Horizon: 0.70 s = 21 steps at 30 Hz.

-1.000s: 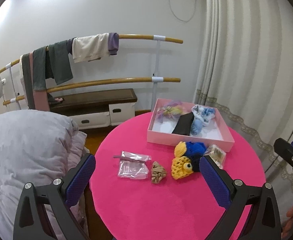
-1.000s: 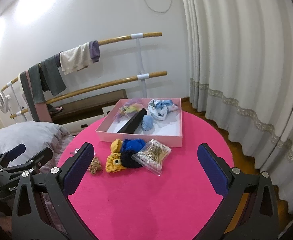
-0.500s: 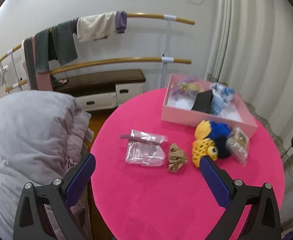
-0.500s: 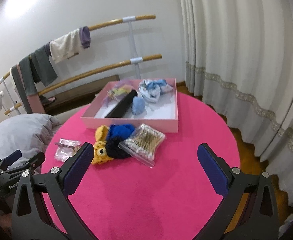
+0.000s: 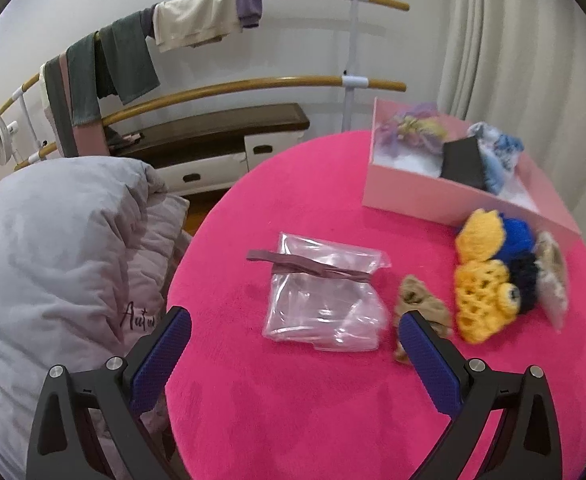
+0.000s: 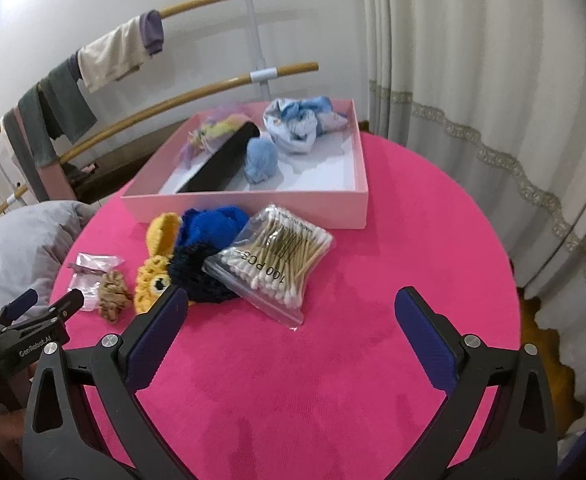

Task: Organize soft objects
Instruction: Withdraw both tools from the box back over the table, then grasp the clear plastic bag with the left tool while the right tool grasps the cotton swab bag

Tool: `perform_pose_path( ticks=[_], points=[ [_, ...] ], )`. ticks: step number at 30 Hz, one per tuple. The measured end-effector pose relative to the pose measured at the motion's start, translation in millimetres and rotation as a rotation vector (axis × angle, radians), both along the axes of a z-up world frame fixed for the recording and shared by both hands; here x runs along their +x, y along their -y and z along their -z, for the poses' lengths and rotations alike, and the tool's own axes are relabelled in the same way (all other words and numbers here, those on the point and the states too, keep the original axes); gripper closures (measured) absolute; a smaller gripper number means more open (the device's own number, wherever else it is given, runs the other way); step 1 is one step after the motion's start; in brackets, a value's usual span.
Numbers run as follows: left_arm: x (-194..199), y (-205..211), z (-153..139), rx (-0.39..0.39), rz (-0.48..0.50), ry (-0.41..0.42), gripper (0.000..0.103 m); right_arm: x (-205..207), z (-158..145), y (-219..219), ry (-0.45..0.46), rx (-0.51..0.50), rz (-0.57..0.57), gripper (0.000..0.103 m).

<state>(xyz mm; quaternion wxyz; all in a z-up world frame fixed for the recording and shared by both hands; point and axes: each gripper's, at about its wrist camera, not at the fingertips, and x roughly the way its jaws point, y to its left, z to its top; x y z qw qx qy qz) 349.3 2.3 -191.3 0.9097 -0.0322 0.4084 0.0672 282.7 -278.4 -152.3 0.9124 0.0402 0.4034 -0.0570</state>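
Both tools are hovering with fingers apart, gripping nothing: the left tool over the clear bag, the right tool over the counter. The tan scrunchie is lying at three o'clock of the bag, the pink box at twelve o'clock.

Left tongs open wide, empty, above pink counter. Clear plastic bag ahead; tan scrunchie just beside it, touching nothing else. Yellow-blue crochet toy near pink box.
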Motion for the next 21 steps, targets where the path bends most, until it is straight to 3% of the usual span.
perform_pose_path(
  ticks=[11, 14, 18, 21],
  points=[
    [59.1, -1.0, 33.2, -0.006, 0.032, -0.041, 0.000, 39.4, 35.2, 9.6, -0.072, 0.034, 0.012, 0.000],
    [72.7, 1.4, 41.7, -0.020, 0.058, -0.079, 0.013, 50.0, 41.6, 9.9, -0.076, 0.048, 0.012, 0.000],
    [80.3, -0.3, 45.4, -0.033, 0.066, -0.076, 0.018, 62.4, 51.2, 11.6, -0.086, 0.068, 0.015, 0.000],
    [78.9, -0.6, 45.7, -0.029, 0.075, -0.064, 0.028, 68.9, 58.3, 13.3, -0.090, 0.086, 0.013, 0.001]
  ],
)
